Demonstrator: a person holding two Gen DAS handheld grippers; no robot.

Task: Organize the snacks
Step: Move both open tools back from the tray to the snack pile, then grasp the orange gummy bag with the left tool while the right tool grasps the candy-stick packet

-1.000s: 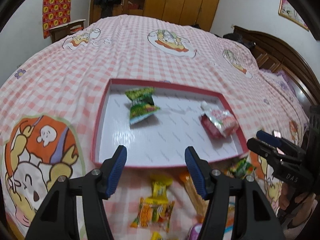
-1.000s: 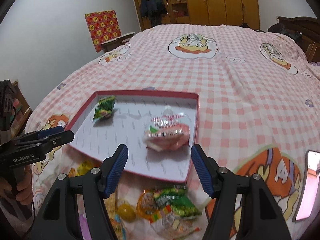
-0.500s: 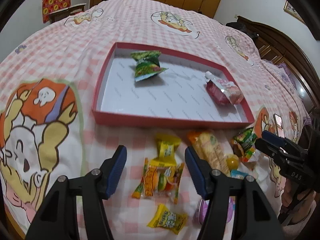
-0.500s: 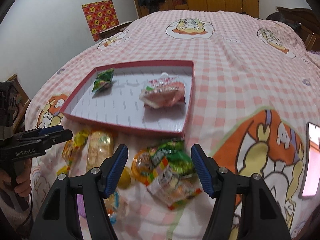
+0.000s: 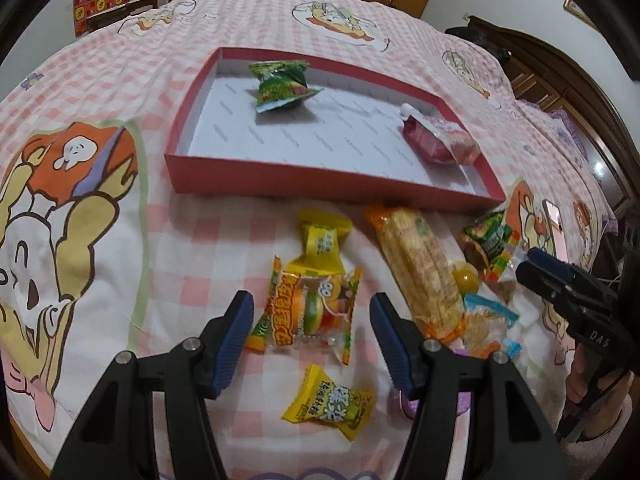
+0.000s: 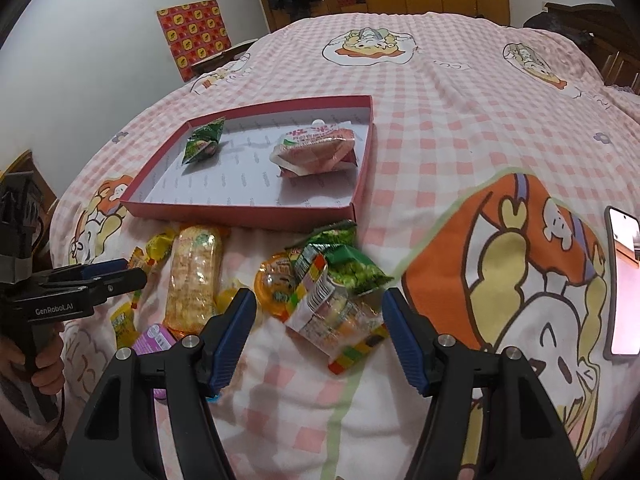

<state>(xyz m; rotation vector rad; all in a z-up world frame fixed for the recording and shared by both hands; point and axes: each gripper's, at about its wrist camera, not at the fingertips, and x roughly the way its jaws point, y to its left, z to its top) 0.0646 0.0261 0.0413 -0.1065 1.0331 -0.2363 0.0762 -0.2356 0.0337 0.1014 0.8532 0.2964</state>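
Nearest each lens, both grippers hang with jaws spread and nothing between the pads. The left gripper (image 5: pixel 311 344) is poised above a clear burger-gummy packet (image 5: pixel 316 312), with one yellow candy (image 5: pixel 329 404) lying nearer the camera and another yellow candy (image 5: pixel 322 240) just beyond the packet. The right gripper (image 6: pixel 319 336) frames a heap of wrappers: a clear striped packet (image 6: pixel 336 320) under a green crinkled bag (image 6: pixel 344 264), with an orange jelly cup (image 6: pixel 276 288) touching their left side. A long rice-cracker pack (image 6: pixel 195 280) lies between the two groups, beside a purple packet (image 6: pixel 154 338).

Past the loose snacks, the shallow red box (image 5: pixel 320 178) rests on the checked bedspread (image 5: pixel 192 40); it already holds a green bag (image 5: pixel 282 84) at one end and a red-and-white pouch (image 5: pixel 438 142) at the other, the middle floor bare. A phone (image 6: pixel 622 280) lies at the right edge.

Judged step: picking the next snack. Good practice is for each gripper to descend squarely over a single packet, pinching across its narrow width at a crimped seam or firm body rather than slack film. In the right-hand heap, taking the topmost green bag first probably avoids dragging its neighbours. Soft bedding yields, so the pads should close only once they flank the wrapper.
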